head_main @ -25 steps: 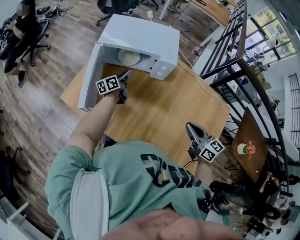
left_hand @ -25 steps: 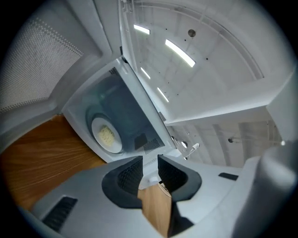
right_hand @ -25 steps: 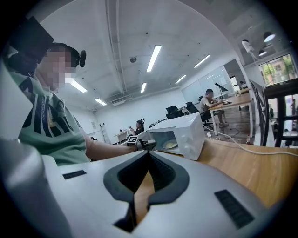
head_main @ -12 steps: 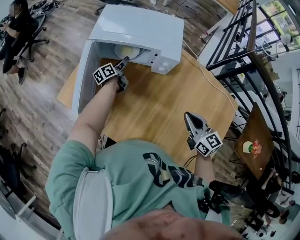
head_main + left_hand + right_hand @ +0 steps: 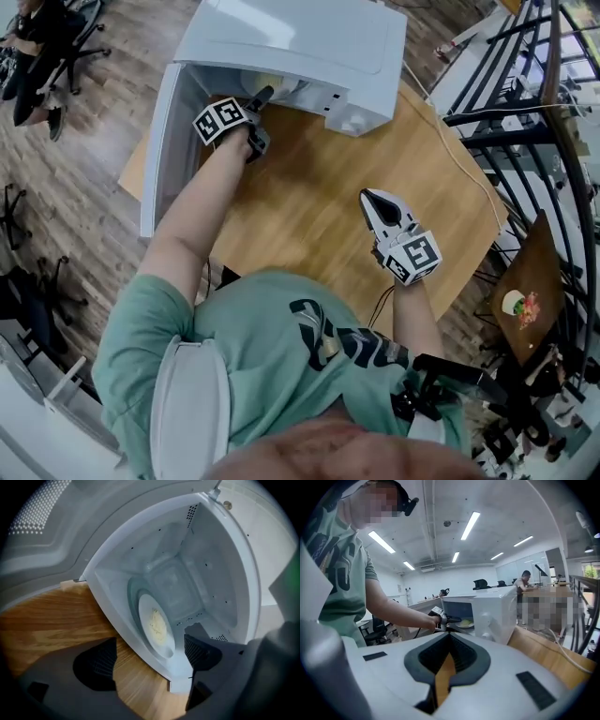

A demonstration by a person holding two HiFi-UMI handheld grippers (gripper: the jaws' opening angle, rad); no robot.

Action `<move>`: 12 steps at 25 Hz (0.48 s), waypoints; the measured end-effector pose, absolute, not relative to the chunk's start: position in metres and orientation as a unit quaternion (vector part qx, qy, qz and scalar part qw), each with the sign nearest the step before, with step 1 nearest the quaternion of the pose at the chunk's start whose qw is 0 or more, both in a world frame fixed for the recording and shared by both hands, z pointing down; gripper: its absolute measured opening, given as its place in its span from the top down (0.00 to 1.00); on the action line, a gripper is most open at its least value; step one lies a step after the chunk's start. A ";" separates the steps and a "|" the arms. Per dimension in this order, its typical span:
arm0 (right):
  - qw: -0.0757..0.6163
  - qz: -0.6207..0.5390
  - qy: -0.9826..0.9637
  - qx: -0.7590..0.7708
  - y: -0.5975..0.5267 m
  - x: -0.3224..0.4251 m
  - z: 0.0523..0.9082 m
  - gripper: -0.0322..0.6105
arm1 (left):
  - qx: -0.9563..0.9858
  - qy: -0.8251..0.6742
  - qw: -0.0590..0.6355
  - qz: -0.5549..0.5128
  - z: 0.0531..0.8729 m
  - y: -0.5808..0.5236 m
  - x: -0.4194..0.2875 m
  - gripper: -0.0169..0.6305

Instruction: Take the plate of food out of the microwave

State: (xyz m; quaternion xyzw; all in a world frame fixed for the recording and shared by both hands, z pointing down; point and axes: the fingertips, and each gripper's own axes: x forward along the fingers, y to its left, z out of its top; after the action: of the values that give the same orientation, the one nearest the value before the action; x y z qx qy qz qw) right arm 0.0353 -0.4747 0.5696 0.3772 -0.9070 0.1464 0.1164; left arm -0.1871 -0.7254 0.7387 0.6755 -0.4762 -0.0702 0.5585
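Now, head view from above: a person in a green T-shirt leans over a light wooden table (image 5: 319,206) w/ a white boxy microwave (image 5: 300,42) at its far end, its white door (image 5: 157,150) swung wide open to the left.

Key relation: the round white plate of pale yellow food (image 5: 157,625) sits inside the oven cavity on the clear glass turntable (image 5: 133,597), straight ahead of the left gripper (image 5: 262,94) and just beyond its tips. That gripper is at the mouth of the cavity, pointing in and slightly down. Its jaws have just been opening and stand wide apart; the left gripper (image 5: 150,660) view shows the plate's near rim and the oven's front sill in the gap, but neither pad touches anything, i.e. nothing held.

The right gripper (image 5: 375,199) hangs over bare table, well apart from the oven, jaws closed together and empty; its own view (image 5: 447,660) shows the plate (image 5: 465,623) far off.

So the left arm is clearly nearer. Plate is round, so no long axis; prob. the near rim is the grip spot.
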 end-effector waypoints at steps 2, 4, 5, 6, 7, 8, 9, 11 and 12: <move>0.114 0.152 -0.911 0.367 -0.481 0.029 0.577 0.94 | 0.667 -0.477 0.568 -0.065 0.746 -0.730 -0.184 0.30; 0.111 0.160 -0.911 0.363 -0.486 0.027 0.583 0.94 | 0.661 -0.479 0.576 -0.054 0.754 -0.733 -0.181 0.30; 0.110 0.165 -0.910 0.363 -0.488 0.027 0.586 0.94 | 0.658 -0.482 0.577 -0.046 0.758 -0.734 -0.181 0.30; 0.110 0.170 -0.910 0.363 -0.489 0.028 0.589 0.94 | 0.657 -0.485 0.577 -0.036 0.762 -0.735 -0.181 0.30; 0.109 0.174 -0.909 0.364 -0.490 0.030 0.591 0.94 | 0.656 -0.488 0.575 -0.027 0.764 -0.736 -0.182 0.30; 0.108 0.177 -0.908 0.365 -0.491 0.031 0.593 0.94 | 0.656 -0.491 0.573 -0.019 0.766 -0.737 -0.182 0.30; 0.107 0.179 -0.907 0.366 -0.492 0.033 0.594 0.94 | 0.656 -0.494 0.570 -0.009 0.766 -0.737 -0.182 0.30; 0.103 0.183 -0.906 0.368 -0.494 0.036 0.594 0.94 | 0.657 -0.499 0.565 0.012 0.767 -0.739 -0.182 0.31; 0.101 0.184 -0.905 0.370 -0.495 0.038 0.594 0.94 | 0.657 -0.500 0.564 0.021 0.768 -0.739 -0.182 0.32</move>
State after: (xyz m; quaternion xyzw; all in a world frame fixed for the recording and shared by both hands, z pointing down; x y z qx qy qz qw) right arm 0.0381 -0.4951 0.5944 0.3697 -0.9052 0.1837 0.1007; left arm -0.1818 -0.7390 0.7676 0.6569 -0.5004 0.0210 0.5635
